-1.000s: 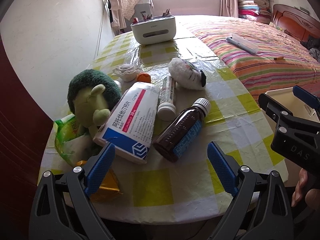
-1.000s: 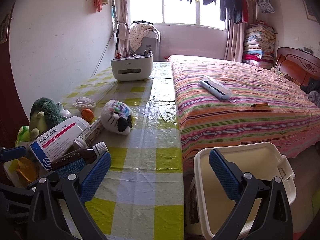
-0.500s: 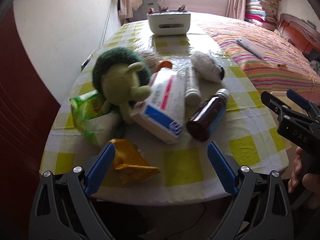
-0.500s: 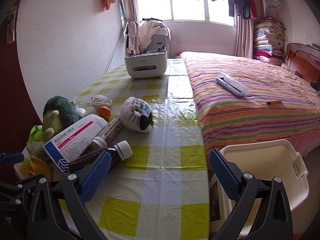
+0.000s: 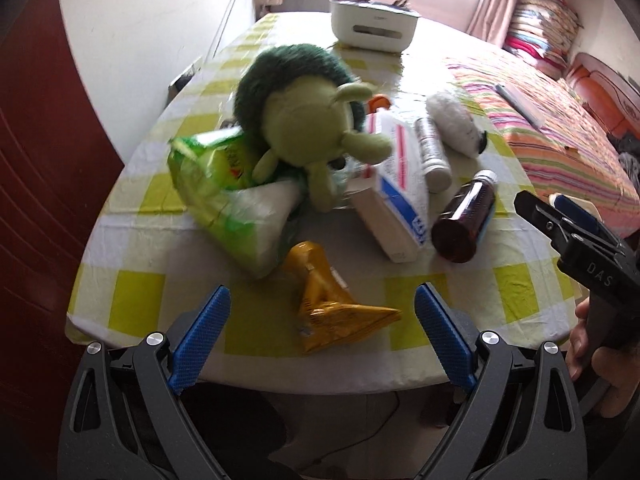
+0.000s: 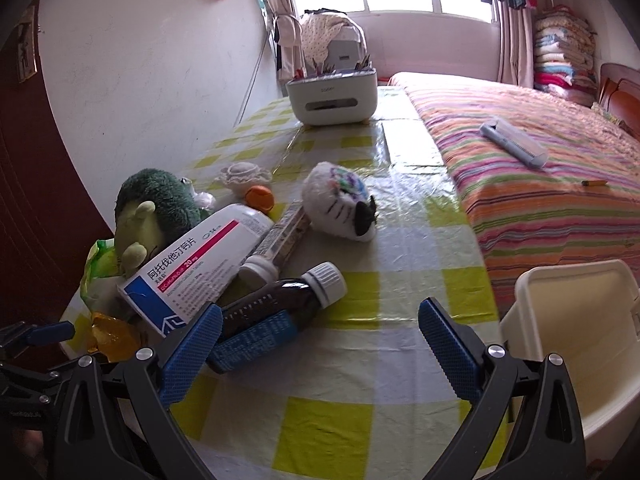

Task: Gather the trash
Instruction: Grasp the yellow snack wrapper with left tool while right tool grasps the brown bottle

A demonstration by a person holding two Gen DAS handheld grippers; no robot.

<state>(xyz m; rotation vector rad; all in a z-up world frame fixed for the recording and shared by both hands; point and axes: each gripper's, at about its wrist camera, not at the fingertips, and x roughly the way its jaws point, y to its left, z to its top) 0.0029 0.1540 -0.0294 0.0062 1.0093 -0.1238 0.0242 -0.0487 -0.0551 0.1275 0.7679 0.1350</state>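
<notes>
A crumpled yellow wrapper [image 5: 330,308] lies at the table's near edge, right in front of my open left gripper [image 5: 320,336]. Behind it sits a green and white snack bag [image 5: 232,204], partly under a green plush toy [image 5: 304,120]. A white medicine box [image 5: 396,184], a brown bottle [image 5: 464,220] and a white tube [image 5: 430,148] lie to the right. My right gripper [image 6: 316,344] is open above the table's near right corner, its left finger beside the brown bottle [image 6: 276,312]. A cream bin [image 6: 580,340] stands by the table's right side.
A white plush cat [image 6: 340,204], an orange cap [image 6: 260,196] and a small white dish [image 6: 242,172] lie mid-table. A white organiser box [image 6: 332,96] stands at the far end. A striped bed [image 6: 540,184] runs along the right; a wall and dark red door lie left.
My left gripper has swung left and risen, bringing the yellow wrapper and green bag into the centre of its view. The right gripper has shifted a little left and forward over the table.
</notes>
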